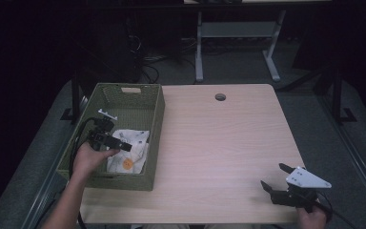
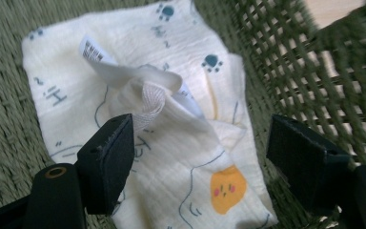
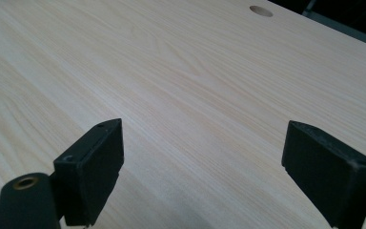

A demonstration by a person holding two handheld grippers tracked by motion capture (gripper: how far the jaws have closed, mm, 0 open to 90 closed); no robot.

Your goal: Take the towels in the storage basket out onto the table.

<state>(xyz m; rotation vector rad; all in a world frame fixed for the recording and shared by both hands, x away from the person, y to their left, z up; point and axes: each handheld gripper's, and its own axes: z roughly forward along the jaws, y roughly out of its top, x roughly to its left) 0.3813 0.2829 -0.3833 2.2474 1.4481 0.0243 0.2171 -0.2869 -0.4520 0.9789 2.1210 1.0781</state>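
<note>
The left gripper (image 2: 198,157), jaws wide, is hanging over the cloth (image 2: 171,143) in the basket (image 1: 155,114)'s near end and should straddle its raised fold, while the right gripper (image 1: 277,179) is idling wide at the bench (image 1: 219,138)'s near right corner.

I seem to be working in a lab or office workroom, though the dark surroundings make it hard to be sure. My pale wood-laminate counter (image 1: 219,143) has a round cable hole (image 1: 220,97) near its far edge, like a desk. Beyond it stands a second desk on white metal legs (image 1: 199,52), with black cables (image 1: 147,67) tangled on the grey carpeted floor (image 1: 238,67). The room around my counter is unlit and bare of household furnishings.
</note>
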